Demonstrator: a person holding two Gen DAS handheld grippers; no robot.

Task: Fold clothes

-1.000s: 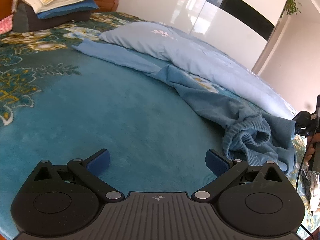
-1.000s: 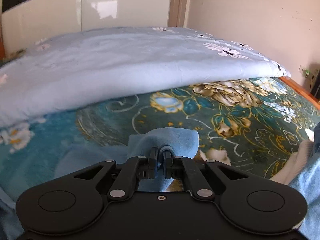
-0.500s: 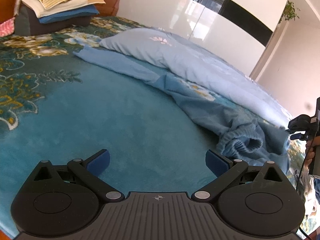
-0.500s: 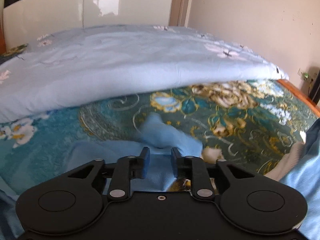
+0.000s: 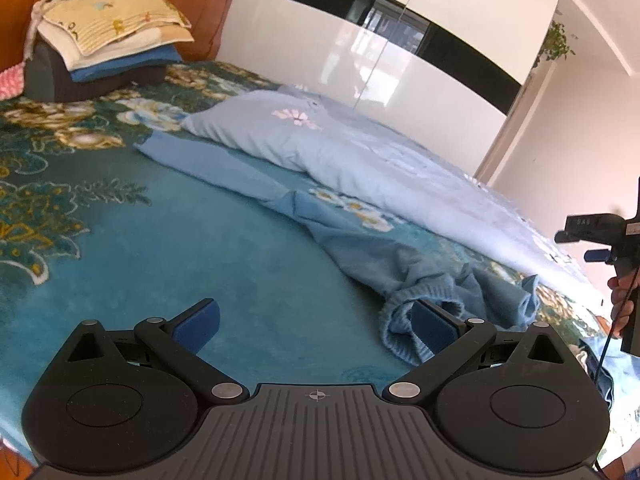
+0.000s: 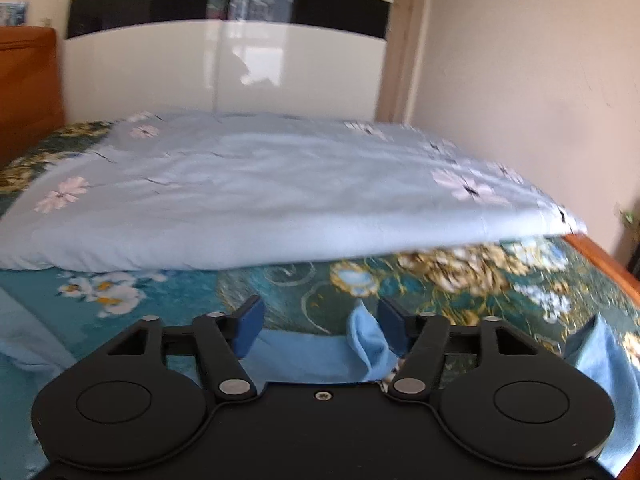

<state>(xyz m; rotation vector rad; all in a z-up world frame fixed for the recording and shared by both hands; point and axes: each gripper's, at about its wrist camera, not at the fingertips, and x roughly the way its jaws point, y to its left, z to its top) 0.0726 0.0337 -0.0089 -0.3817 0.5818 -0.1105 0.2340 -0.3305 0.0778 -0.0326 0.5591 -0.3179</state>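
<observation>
Blue sweater (image 5: pixel 404 264) lies crumpled and unfolded on the flowered bedspread (image 5: pixel 120 240) beside the pale quilt (image 6: pixel 260 200), so nearly all folding remains, with the left gripper (image 5: pixel 316 326) wide and empty and the right gripper (image 6: pixel 320 326) having just opened off a fold of it.

Plush teal floral bed cover (image 5: pixel 168 264) under the tongs; soft blue knit garment (image 5: pixel 404 280) with ribbed cuff ahead of them; smooth matt pale-blue cotton quilt (image 6: pixel 256 200) beyond; glossy white-and-black wardrobe panels (image 6: pixel 224 60) at far back; polished wooden bed frame (image 6: pixel 600 264).
</observation>
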